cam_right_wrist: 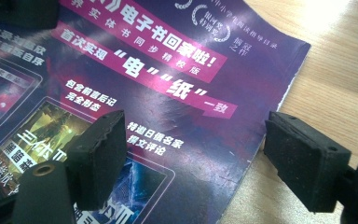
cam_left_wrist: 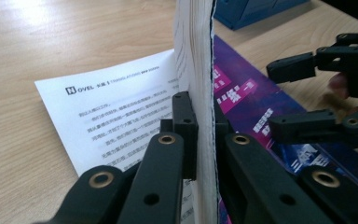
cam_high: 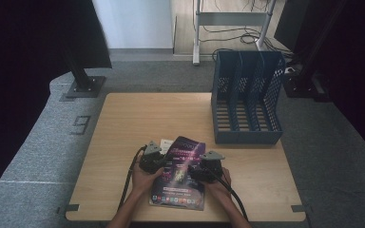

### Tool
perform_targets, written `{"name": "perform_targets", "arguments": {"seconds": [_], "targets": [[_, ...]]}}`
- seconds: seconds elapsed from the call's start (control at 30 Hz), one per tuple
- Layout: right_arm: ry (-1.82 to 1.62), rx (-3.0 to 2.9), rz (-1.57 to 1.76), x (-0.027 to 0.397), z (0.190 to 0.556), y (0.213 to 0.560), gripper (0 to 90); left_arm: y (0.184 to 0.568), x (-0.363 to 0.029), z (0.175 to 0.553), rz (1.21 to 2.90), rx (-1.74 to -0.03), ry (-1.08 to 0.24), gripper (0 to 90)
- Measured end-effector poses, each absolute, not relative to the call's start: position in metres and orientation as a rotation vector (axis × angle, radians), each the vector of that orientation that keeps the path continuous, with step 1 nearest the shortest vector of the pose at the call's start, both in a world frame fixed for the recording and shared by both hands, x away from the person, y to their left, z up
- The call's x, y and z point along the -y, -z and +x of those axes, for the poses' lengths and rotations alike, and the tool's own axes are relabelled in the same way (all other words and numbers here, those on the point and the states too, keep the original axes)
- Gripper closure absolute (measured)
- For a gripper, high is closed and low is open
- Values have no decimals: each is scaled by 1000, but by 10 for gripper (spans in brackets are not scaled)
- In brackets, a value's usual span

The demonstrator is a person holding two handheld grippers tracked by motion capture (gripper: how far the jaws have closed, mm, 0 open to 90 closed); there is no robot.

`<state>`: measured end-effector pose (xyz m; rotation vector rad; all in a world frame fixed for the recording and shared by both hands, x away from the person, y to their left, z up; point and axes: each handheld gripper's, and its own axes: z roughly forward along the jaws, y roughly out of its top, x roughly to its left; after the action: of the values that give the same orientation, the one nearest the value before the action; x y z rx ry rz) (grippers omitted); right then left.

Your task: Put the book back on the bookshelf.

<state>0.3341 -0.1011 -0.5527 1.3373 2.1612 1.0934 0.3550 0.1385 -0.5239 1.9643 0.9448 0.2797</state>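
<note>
The left gripper (cam_left_wrist: 200,140) is clamped on the magazine's (cam_high: 183,171) lifted left edge, while the right gripper (cam_right_wrist: 196,158), jaws apart, straddles its right edge

Magazine at the near edge of my table, file rack behind it to the right.

The magazine (cam_high: 183,175) lies on the table (cam_high: 123,137) between my left tool (cam_high: 158,162) and right tool (cam_high: 197,172); a printed sheet (cam_left_wrist: 116,121) lies under its left edge; the file rack (cam_high: 247,99) stands at the far right corner, well apart.
</note>
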Motion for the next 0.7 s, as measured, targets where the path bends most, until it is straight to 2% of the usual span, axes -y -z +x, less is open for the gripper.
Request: {"name": "perform_targets", "arguments": {"seconds": [0.7], "targets": [[-1160,-2178,1291,105,333,547,187,503,-132,341,1922,-832,-337,884]]}}
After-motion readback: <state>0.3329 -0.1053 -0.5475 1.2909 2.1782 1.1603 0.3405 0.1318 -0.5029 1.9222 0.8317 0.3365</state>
